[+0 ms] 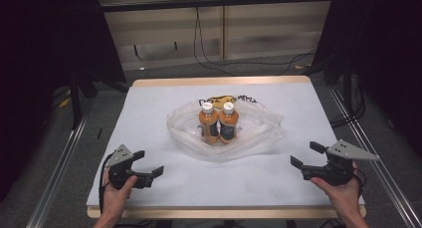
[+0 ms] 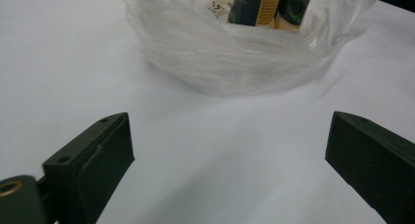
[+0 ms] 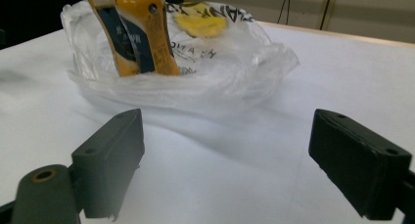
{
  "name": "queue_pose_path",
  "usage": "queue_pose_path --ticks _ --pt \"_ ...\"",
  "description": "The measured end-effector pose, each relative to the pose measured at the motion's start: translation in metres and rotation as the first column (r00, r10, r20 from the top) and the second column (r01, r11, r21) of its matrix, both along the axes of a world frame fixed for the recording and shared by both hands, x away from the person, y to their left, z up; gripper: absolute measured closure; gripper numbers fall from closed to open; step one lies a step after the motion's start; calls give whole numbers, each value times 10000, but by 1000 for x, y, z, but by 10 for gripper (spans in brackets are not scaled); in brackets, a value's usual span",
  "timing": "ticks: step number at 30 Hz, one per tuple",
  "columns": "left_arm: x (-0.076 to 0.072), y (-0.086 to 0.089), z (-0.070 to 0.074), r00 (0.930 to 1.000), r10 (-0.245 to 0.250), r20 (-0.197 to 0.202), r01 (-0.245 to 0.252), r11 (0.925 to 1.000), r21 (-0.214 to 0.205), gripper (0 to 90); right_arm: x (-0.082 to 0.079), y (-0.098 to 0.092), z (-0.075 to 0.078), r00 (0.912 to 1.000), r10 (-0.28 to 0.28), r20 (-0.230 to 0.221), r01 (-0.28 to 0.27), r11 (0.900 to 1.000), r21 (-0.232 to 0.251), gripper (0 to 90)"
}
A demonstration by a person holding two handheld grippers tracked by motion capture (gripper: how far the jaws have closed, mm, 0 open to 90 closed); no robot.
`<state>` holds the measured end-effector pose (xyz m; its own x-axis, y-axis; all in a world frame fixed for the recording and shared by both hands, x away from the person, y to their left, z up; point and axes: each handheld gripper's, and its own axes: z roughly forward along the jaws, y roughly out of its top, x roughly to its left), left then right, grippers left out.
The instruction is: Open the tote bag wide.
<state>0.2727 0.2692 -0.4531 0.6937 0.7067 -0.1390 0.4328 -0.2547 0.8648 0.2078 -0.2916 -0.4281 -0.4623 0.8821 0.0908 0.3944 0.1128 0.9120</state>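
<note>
Two orange bottles with white caps and dark labels [image 1: 207,121] [image 1: 228,121] stand upright side by side inside a crumpled clear plastic bag [image 1: 259,131] at the table's middle. The same bottles [image 3: 142,33] and bag [image 3: 235,72] appear in the right gripper view, and the bag [image 2: 220,53] again in the left gripper view. My left gripper [image 1: 148,162] rests open near the front left, well short of the bag. Held open at the front right, my right gripper [image 1: 306,154] also stays apart from the bag. Nothing lies between either pair of jaws.
A white sheet [image 1: 149,118] covers the wooden table [image 1: 224,81]. Metal rails [image 1: 59,163] run along both sides on the floor, and cables [image 1: 209,63] trail behind the table. Dark curtains [image 1: 45,49] flank the space.
</note>
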Motion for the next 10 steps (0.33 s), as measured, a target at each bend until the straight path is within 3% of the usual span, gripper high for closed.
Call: queue_pose_path --ticks 2,4,6,8,10 --pt "-4 6 1 9999 -98 -72 97 9999 -104 42 -7 -1 -4 9999 -167 -32 168 9996 220 123" --pt "-10 11 -2 10000 92 8 -92 9999 -41 41 -12 -1 -7 9997 -78 -215 81 9999 116 103" --pt "-13 12 -3 9997 168 -191 -169 9998 -68 41 -18 -3 -8 9996 -137 -255 145 9994 324 102" --pt "-15 13 -1 9997 248 88 -251 9988 422 41 -24 -5 -11 9993 -334 -177 340 9988 362 97" --pt "-14 14 1 9998 103 159 -109 9992 375 39 -29 -7 -12 9987 -379 -346 394 9983 419 92"
